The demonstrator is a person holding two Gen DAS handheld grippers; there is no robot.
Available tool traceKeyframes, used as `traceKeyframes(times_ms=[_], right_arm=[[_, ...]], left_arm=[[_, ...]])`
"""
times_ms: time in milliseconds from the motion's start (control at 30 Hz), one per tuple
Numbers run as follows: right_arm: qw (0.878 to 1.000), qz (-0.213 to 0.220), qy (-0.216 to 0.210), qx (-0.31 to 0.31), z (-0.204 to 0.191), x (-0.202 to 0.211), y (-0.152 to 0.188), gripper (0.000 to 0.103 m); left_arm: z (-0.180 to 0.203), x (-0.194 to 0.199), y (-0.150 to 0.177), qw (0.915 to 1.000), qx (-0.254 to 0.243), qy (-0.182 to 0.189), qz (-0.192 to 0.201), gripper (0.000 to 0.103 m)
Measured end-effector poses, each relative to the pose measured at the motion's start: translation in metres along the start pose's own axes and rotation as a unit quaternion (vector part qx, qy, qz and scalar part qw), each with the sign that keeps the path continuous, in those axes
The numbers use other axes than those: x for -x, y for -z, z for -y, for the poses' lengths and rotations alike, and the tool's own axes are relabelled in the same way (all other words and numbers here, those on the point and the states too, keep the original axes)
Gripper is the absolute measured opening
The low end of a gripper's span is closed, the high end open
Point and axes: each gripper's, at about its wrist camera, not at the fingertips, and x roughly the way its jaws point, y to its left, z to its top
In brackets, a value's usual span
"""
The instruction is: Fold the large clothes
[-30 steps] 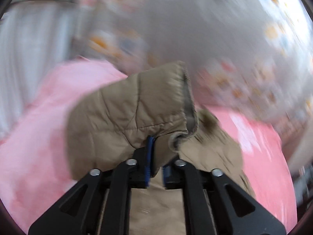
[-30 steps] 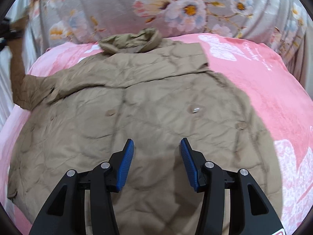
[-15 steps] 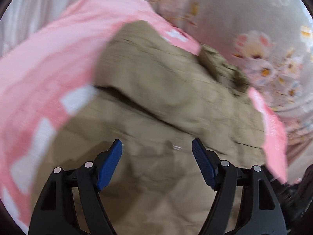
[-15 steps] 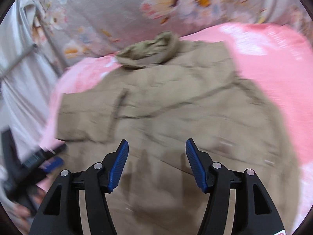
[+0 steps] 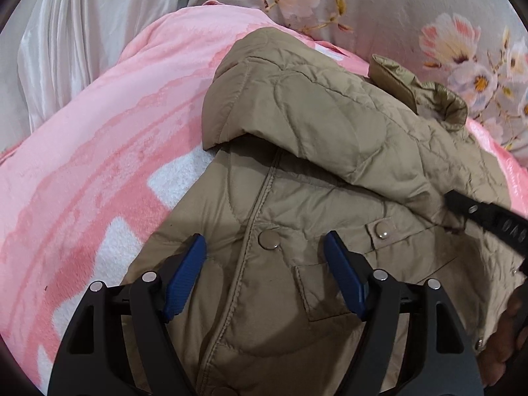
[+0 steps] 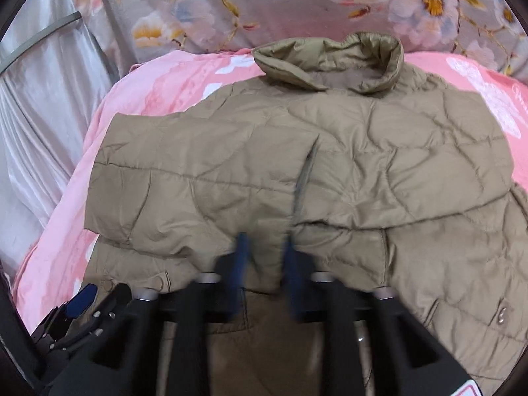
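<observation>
A tan quilted jacket (image 6: 412, 151) lies front-up on a pink blanket (image 5: 99, 138), collar (image 6: 333, 56) at the far side. Its sleeve (image 5: 313, 112) is folded across the chest. My left gripper (image 5: 264, 241) hovers open just over the jacket's snap placket, with nothing between its pads. In the right wrist view my right gripper (image 6: 265, 244) is blurred. Its jaws are closing on the folded sleeve's lower edge, and tan fabric sits between the pads. In the left wrist view the right gripper (image 5: 462, 206) touches that sleeve fold.
A grey floral cover (image 6: 264, 6) rises behind the blanket. A white curtain (image 5: 66, 39) hangs at the left. A person's hand (image 5: 505, 346) shows at the lower right. The left gripper (image 6: 79, 300) appears at the bottom left of the right wrist view.
My left gripper let go of the sleeve, which now lies folded over the chest, and sank toward the jacket. My right gripper swung left to the sleeve's edge and its jaws narrowed.
</observation>
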Motion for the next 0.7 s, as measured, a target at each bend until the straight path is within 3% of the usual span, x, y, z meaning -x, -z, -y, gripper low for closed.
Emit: traceKeyframes(times_ms=[233,367,500,567,700], right_arm=[[0.995,0.088,0.043,0.016,0.026,0.058,-0.05,0.001],[0.982,0.14,0.13,0.012,0.072,0.093,-0.083,0.001],[0.976,0.123,0.178,-0.021,0.13,0.088,-0.083,0.001],[0.976,0.093,0.191,-0.041,0.161,0.071,-0.071,0.001],[0.98,0.051,0.183,-0.062,0.192,0.037,-0.048,0.001]], left_arm=[[0.0,-0.001,0.002,1.0,-0.005,-0.005,-0.002,0.073],[0.001,0.0,0.003,0.9999,-0.007,-0.008,-0.003,0.074],[0.003,0.0,0.003,0.9999,-0.008,-0.011,-0.007,0.074],[0.0,0.004,-0.003,0.9998,0.005,0.002,-0.02,0.073],[-0.002,0.016,-0.04,0.9926,0.052,0.102,-0.042,0.072]])
